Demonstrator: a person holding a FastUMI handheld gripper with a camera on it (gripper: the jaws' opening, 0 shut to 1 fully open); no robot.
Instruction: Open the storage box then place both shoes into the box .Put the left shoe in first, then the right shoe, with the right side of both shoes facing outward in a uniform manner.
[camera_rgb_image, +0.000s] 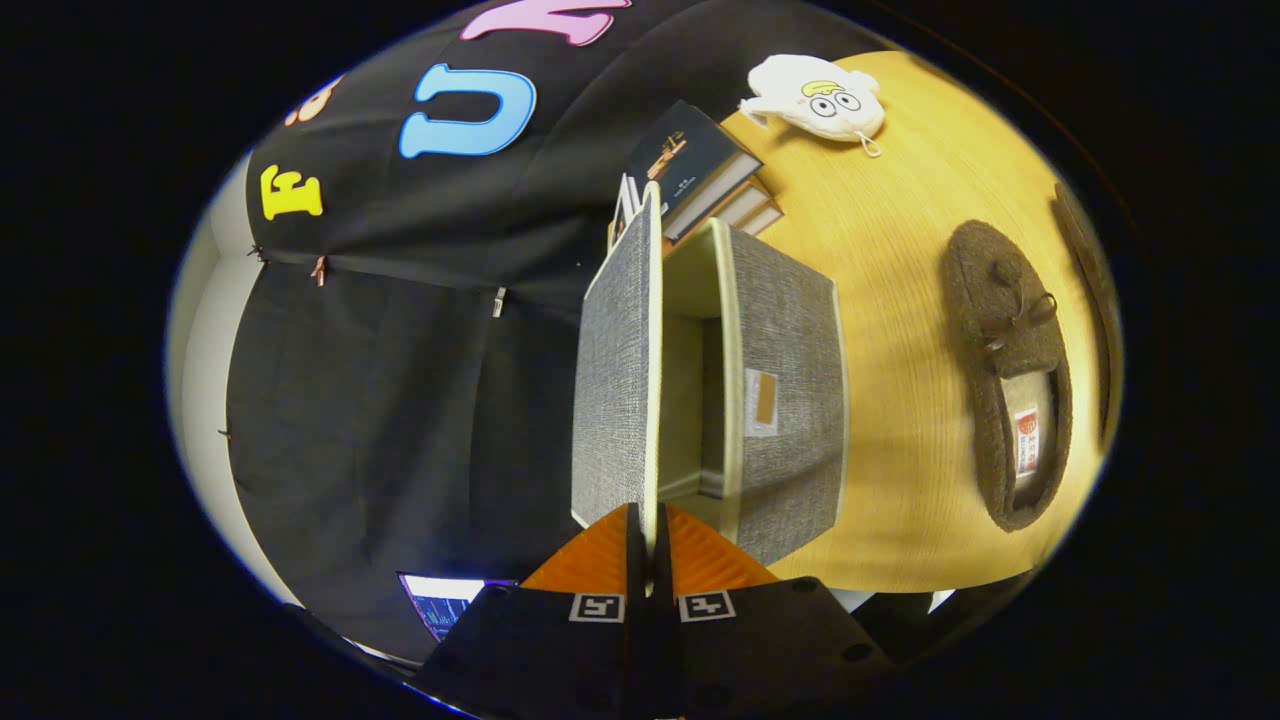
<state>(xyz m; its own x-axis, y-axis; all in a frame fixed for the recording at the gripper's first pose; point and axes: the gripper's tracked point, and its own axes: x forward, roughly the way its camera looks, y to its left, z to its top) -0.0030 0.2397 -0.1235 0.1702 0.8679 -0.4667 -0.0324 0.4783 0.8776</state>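
Tongs (648, 545) clamped on the near edge of the lid (615, 380), orange fingers (705, 560) pressed together with only the thin panel between them, square black-and-white markers on the black body just behind. Lid held swung up on edge, grey woven fabric on its outer face, pale cream along its rim and inner side. Storage box (790, 400) directly beyond and beside the lid, same grey weave outside, cream lining inside, mouth open and hollow in view, nothing seen within. Small white tag with a tan patch on the box's front wall, too small to read. Box standing on the yellow wooden desk (900, 260), its far corner close to a short stack of books (700, 170); dark cover on the top book with a small picture and tiny print, not legible. White plush toy (815, 95) with cartoon eyes beyond the books, well apart from the box. Brown fuzzy slipper (1005, 375) lying on the desk well apart from the box, bow on its upper, pale insole carrying a red-and-white label, writing too small to make out. Sliver of a second brown shoe (1085, 280) past the first one, mostly cut off. Broad strip of bare desk between box and slipper, open on that side; on the other side of the lid, black cloth wall close behind. Corner of a lit screen (445, 600) beside the tongs' body.
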